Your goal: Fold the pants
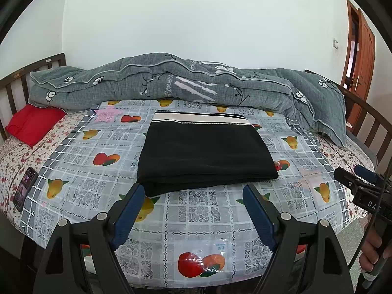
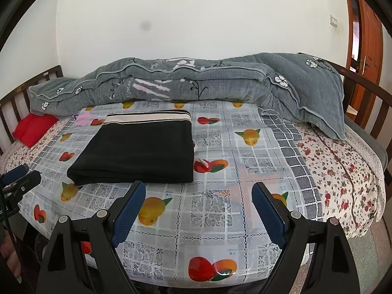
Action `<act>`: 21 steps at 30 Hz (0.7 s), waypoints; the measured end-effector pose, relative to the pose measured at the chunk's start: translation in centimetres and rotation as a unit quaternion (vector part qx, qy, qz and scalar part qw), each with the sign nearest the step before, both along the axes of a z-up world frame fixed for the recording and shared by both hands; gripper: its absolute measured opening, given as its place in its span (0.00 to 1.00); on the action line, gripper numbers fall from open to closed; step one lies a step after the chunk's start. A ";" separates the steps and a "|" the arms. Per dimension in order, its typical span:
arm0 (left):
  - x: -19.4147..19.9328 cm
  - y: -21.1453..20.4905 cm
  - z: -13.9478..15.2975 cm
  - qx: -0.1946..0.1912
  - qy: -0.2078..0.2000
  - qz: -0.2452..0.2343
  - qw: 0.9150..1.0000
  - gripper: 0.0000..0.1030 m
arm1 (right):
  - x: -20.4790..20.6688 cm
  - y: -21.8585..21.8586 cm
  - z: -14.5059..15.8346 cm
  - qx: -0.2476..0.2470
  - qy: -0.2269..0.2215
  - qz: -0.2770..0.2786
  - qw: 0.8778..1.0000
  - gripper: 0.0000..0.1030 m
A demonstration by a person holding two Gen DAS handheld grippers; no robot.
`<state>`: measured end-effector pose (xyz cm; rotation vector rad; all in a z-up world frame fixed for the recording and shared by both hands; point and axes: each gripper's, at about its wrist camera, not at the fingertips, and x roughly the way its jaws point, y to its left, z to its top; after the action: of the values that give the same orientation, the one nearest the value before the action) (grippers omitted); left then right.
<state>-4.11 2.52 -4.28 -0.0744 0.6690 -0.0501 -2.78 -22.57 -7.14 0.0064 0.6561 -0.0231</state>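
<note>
Bed (image 1: 196, 223): fruit-print plastic cover; grey quilt (image 1: 171, 83) heaped at far side.
Pants (image 1: 205, 156): black, folded flat mid-bed.
Left view only: phone (image 1: 25, 187) at bed's left edge.
Left hand-held gripper (image 1: 193, 191): jaws spread, empty; pants just beyond fingertips.
Right hand-held gripper (image 2: 198, 188): jaws spread, empty; pants ahead-left.

Folded black pants with a striped cream waistband (image 2: 139, 147) lie on the fruit-printed plastic sheet (image 2: 220, 210). The right gripper (image 2: 196, 196), at six o'clock, stands wide apart and empty. A grey flowered quilt (image 2: 186, 80) lies at twelve o'clock.

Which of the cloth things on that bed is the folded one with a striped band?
The black pants, lying flat mid-bed with a cream-and-black band at the far edge. The grey quilt is bunched up; the red cloth is plain.
</note>
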 end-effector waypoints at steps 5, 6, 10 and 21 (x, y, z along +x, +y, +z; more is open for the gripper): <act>-0.1 0.0 0.2 0.000 -0.001 0.001 1.000 0.79 | 0.0 0.0 0.0 0.001 0.000 0.000 1.000 0.85; -0.1 0.0 0.1 0.000 -0.001 0.000 1.000 0.79 | 0.0 0.0 0.0 0.001 0.000 0.001 1.000 0.85; -0.1 0.0 0.1 0.000 -0.001 0.001 1.000 0.79 | 0.0 -0.1 0.0 0.000 0.000 0.001 1.000 0.85; -0.1 -0.1 0.3 0.001 -0.002 0.002 1.000 0.80 | -0.1 0.0 0.1 0.002 0.000 0.000 1.000 0.85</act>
<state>-4.24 2.45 -3.98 -0.0746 0.6655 -0.0461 -2.93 -22.57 -7.02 0.0112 0.6568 -0.0225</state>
